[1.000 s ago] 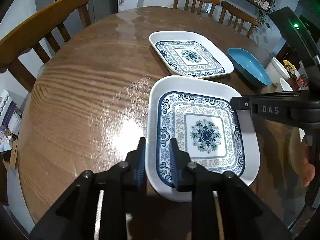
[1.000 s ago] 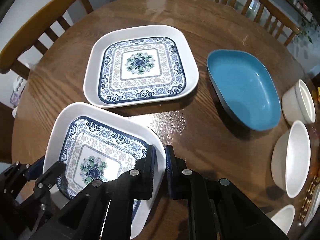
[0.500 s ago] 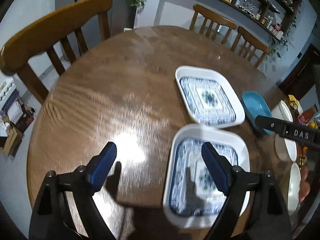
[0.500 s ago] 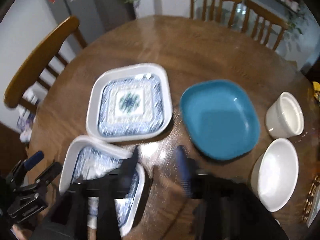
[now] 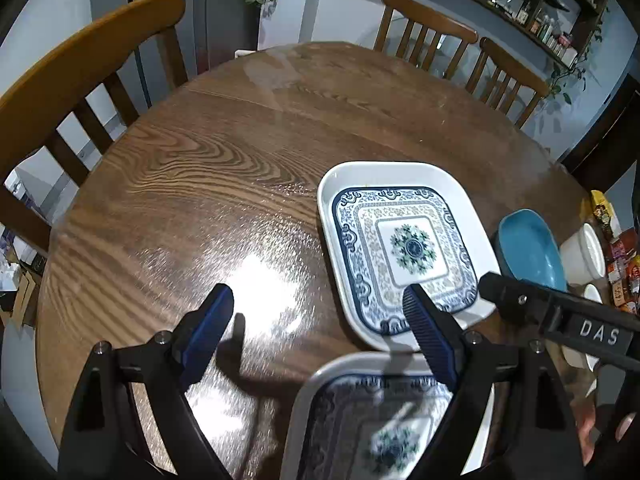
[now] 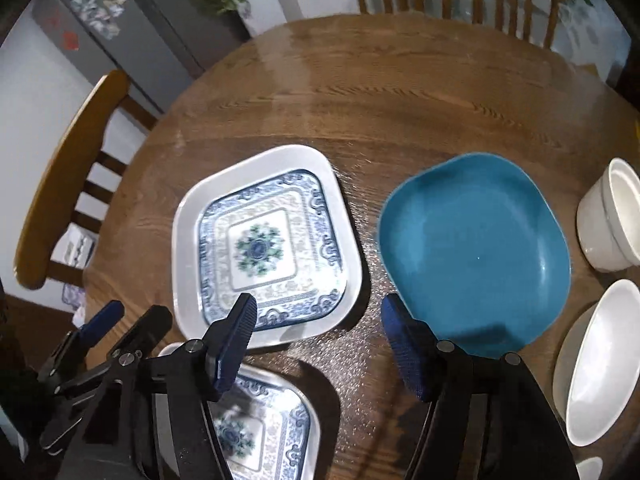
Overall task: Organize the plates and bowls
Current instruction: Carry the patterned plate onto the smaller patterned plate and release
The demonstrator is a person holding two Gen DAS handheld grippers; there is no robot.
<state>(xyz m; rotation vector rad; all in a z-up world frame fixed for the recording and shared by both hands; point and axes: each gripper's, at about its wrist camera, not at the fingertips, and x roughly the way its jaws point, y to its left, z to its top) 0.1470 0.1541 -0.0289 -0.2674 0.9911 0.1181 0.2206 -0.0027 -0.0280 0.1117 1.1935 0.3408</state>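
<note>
**Both grippers spread above the table, plates lying free**

The round wooden table (image 5: 224,184) fills both views. Only the left wrist view shows the wall shelves (image 5: 532,4) of jars beyond the far chairs, a packet-strewn strip at the table's right edge, and the right gripper's black body marked "DAS" crossing in from the right. Only the right wrist view shows the blue plate's whole inside and the large white bowl in full.

The left gripper (image 5: 316,320) has its jaws wide apart with nothing between the pads, only bare wood and the edge of a plate below. The right gripper (image 6: 316,320) has jaws partly apart; they have just opened and then eased in a little, and nothing is between them either.

The near patterned plate (image 6: 276,428), square, white-rimmed, with a blue border and a green-blue medallion, lies flat directly under both grippers, blurred and partly hidden. The far patterned plate (image 6: 264,244), the same design, lies just ahead of the right gripper's left finger; in the left wrist view it sits ahead of the right finger. The two plates are close, whether touching I cannot tell.

The blue plate (image 6: 476,252), rounded-square and empty, lies ahead and right of the right gripper. Further right, a large white bowl (image 6: 600,364) and a small white cup-like bowl (image 6: 612,216), both empty.
</note>
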